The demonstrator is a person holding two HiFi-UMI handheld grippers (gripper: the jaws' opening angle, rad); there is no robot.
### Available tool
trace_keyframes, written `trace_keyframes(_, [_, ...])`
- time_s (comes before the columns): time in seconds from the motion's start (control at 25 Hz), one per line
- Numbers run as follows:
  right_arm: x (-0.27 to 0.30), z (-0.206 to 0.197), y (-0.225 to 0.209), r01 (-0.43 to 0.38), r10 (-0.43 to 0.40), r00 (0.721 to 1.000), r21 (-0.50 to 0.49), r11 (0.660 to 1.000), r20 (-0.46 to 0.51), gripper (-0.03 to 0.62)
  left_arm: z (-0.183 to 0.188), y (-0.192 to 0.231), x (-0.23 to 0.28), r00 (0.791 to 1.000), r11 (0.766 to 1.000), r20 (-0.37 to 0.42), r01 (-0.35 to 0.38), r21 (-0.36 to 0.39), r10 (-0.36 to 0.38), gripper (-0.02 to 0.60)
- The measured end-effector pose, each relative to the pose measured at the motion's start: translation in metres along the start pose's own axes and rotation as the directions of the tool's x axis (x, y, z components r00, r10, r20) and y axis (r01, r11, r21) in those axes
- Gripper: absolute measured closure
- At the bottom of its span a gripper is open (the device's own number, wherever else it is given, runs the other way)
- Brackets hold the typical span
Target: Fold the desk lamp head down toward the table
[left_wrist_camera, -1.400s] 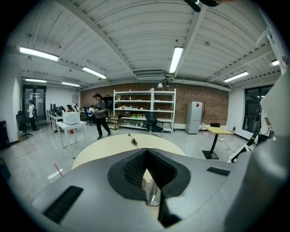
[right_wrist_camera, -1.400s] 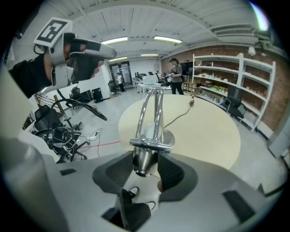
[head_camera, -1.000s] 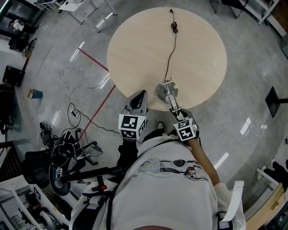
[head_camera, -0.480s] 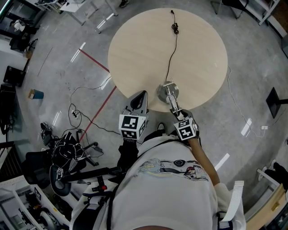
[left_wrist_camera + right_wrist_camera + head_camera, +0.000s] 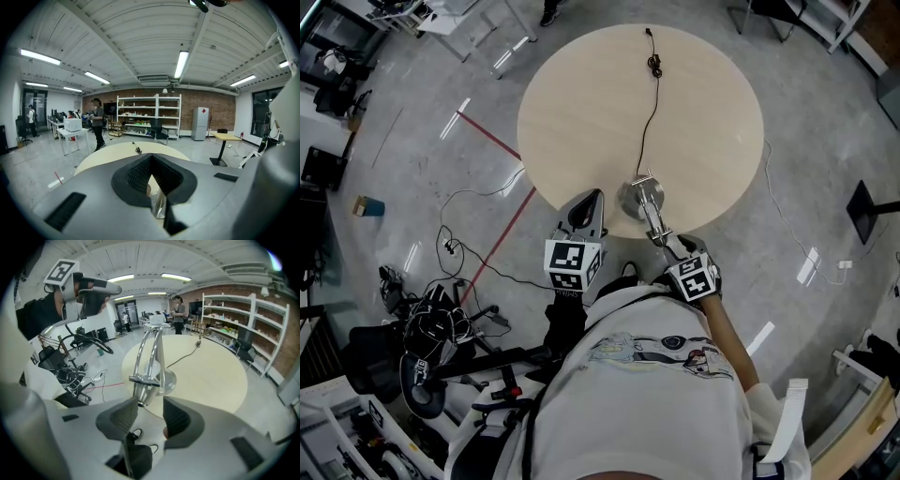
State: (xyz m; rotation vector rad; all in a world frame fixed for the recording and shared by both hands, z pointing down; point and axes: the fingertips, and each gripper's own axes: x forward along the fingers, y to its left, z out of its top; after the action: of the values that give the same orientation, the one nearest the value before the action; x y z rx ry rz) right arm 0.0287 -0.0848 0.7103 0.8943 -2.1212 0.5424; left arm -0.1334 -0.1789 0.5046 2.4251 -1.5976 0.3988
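My right gripper [image 5: 151,404] gapes just short of the lamp head [image 5: 140,391]; my left gripper [image 5: 151,159] is clenched and empty. The chrome looks slick and the hinge likely stiff, so I'd pinch the head's neck.

In the head view, the right tool [image 5: 674,246] now sits lower and further right, drawn back a little from the tip of the silver metal desk lamp [image 5: 639,197]. The round pale wooden table [image 5: 581,112] lies slightly further left in the frame.
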Motion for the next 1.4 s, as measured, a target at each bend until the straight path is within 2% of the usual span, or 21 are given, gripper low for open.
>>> trace_keyframes(0.08, [-0.014, 0.007, -0.013, 0.041, -0.042, 0.997, 0.019, 0.999, 0.058, 0.419, 0.004, 0.000, 0.001, 1.000, 1.000, 0.009, -0.002, 0.000, 0.002, 0.580])
trace_keyframes(0.16, [-0.034, 0.026, -0.027, 0.100, -0.104, 0.985, 0.039, 0.994, 0.137, 0.476, 0.008, 0.001, 0.001, 1.000, 1.000, 0.017, -0.004, 0.001, 0.004, 0.580])
trace_keyframes(0.32, [-0.074, 0.067, -0.052, 0.210, -0.215, 0.935, 0.050, 0.976, 0.282, 0.546, 0.018, 0.000, 0.000, 0.999, 1.000, 0.039, -0.008, 0.008, 0.008, 0.580])
trace_keyframes(0.52, [-0.117, 0.110, -0.070, 0.288, -0.290, 0.873, 0.065, 0.955, 0.392, 0.573, 0.032, -0.005, -0.003, 0.998, 1.000, 0.067, -0.009, 0.015, 0.008, 0.580])
trace_keyframes(0.8, [-0.168, 0.167, -0.075, 0.331, -0.330, 0.774, 0.099, 0.938, 0.540, 0.586, 0.058, -0.005, -0.005, 0.993, 0.999, 0.120, -0.014, 0.032, 0.010, 0.580])
trace_keyframes(0.96, [-0.193, 0.197, -0.073, 0.349, -0.346, 0.700, 0.124, 0.929, 0.624, 0.586, 0.069, -0.002, -0.006, 0.988, 0.999, 0.154, -0.024, 0.045, 0.017, 0.580])
trace_keyframes(1.16, [-0.210, 0.217, -0.072, 0.372, -0.373, 0.612, 0.163, 0.914, 0.698, 0.586, 0.076, 0.006, -0.012, 0.978, 0.998, 0.208, -0.037, 0.052, 0.026, 0.580])
trace_keyframes(1.24, [-0.209, 0.219, -0.073, 0.387, -0.390, 0.592, 0.176, 0.905, 0.705, 0.586, 0.075, 0.011, -0.012, 0.976, 0.997, 0.216, -0.045, 0.056, 0.032, 0.580])
trace_keyframes(1.4, [-0.211, 0.224, -0.082, 0.391, -0.409, 0.574, 0.202, 0.898, 0.709, 0.586, 0.076, 0.017, -0.005, 0.975, 0.997, 0.217, -0.056, 0.056, 0.042, 0.580])
